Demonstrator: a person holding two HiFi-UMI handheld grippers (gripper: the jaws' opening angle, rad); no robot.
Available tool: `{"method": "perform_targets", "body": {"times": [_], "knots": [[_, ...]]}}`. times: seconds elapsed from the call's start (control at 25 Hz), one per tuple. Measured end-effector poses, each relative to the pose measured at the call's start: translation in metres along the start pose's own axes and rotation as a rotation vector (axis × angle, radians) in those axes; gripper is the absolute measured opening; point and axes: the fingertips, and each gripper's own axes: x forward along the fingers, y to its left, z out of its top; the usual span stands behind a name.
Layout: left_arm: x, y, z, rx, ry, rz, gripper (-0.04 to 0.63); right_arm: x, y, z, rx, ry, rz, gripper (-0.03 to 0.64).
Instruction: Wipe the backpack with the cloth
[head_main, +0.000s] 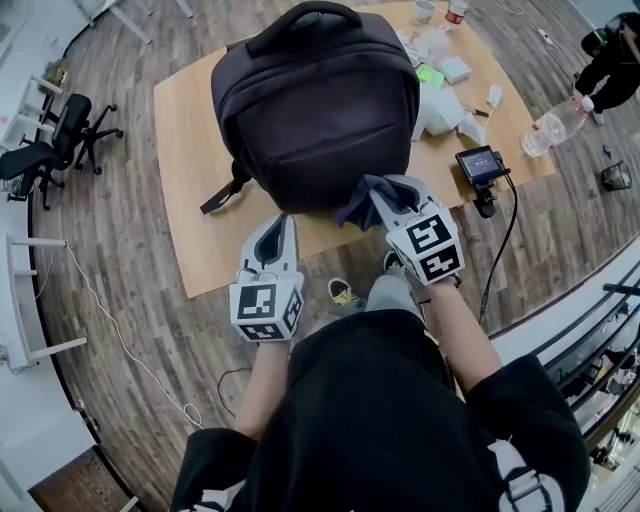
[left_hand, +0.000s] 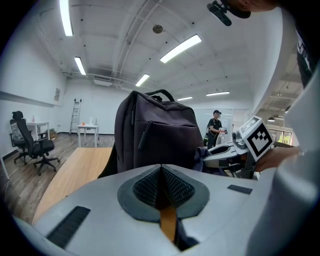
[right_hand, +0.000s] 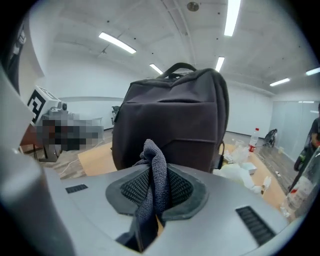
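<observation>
Right gripper (right_hand: 150, 192) pinches cloth (right_hand: 154, 160); head view adds camera (head_main: 480, 165) beside backpack (head_main: 315, 110).

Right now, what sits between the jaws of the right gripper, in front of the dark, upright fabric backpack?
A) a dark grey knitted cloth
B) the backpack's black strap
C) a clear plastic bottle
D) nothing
A: in the right gripper view the dark grey knitted cloth is pinched between the pads of the right gripper, with the dark fabric backpack standing behind it.
</observation>
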Motion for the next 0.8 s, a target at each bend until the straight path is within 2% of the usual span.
{"method": "perform_targets", "body": {"times": [0.08, 0.2, 0.36, 0.44, 0.48, 0.52, 0.6, 0.64, 0.68, 0.8], "knots": [[0.003, -0.004, 0.001, 0.004, -0.001, -0.013, 0.017, -0.012, -0.010, 0.012, -0.013, -0.029, -0.061, 0.078], [0.003, -0.006, 0.002, 0.008, 0.000, -0.020, 0.018, -0.039, -0.022, 0.059, -0.027, -0.183, -0.121, 0.077], [0.006, -0.008, 0.002, 0.012, 0.001, -0.027, 0.017, -0.103, -0.028, 0.167, -0.118, -0.579, -0.159, 0.077], [0.007, -0.010, 0.002, 0.012, 0.002, -0.029, 0.018, -0.128, -0.028, 0.206, -0.185, -0.723, -0.195, 0.077], [0.007, -0.011, 0.001, 0.011, 0.002, -0.030, 0.017, -0.128, -0.027, 0.212, -0.222, -0.722, -0.202, 0.077], [0.007, -0.011, 0.002, 0.011, 0.002, -0.031, 0.017, -0.116, -0.027, 0.204, -0.254, -0.650, -0.191, 0.077], [0.006, -0.012, 0.002, 0.010, 0.001, -0.030, 0.018, -0.072, -0.025, 0.158, -0.240, -0.382, -0.127, 0.077], [0.006, -0.011, 0.003, 0.010, 0.000, -0.030, 0.017, -0.052, -0.023, 0.134, -0.202, -0.276, -0.092, 0.078], [0.005, -0.011, 0.003, 0.010, -0.001, -0.029, 0.017, -0.039, -0.020, 0.116, -0.166, -0.217, -0.066, 0.078], [0.004, -0.008, 0.004, 0.011, -0.002, -0.025, 0.017, -0.031, -0.016, 0.097, -0.129, -0.194, -0.045, 0.099]]}}
